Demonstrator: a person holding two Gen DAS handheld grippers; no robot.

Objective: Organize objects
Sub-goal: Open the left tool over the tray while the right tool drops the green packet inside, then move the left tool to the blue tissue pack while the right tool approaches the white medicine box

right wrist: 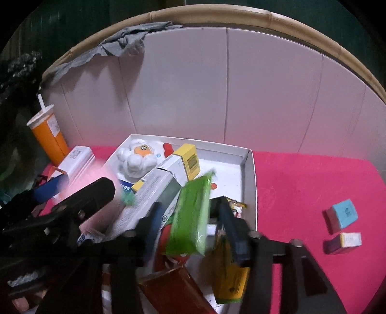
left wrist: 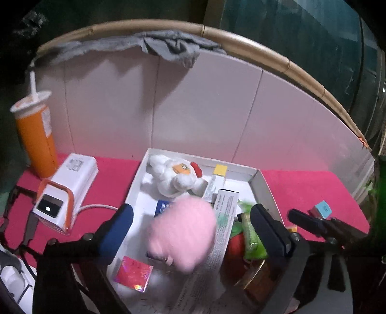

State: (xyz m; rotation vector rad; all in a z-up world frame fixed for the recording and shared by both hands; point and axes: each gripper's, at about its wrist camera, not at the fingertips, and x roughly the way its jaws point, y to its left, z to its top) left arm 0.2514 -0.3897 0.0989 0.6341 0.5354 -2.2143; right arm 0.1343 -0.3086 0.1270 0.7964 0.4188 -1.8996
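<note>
Right gripper point(right wrist: 190, 231) stands spread around the green packet point(right wrist: 190, 215), which stands upright over the box's point(right wrist: 251, 183) right wall; left gripper point(left wrist: 190, 227), spread, straddles the pink pompom point(left wrist: 183, 231).

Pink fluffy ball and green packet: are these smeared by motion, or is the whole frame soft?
Left wrist view: only the pink fluffy ball is smeared; the white box and plush chick stay sharp. Right wrist view: the green packet is streaked, the small boxes on the red cloth crisp; fisheye bends the bamboo rim.

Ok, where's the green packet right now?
Right wrist view: green packet between the right gripper fingers, over the white box, beside the long white carton.
</note>
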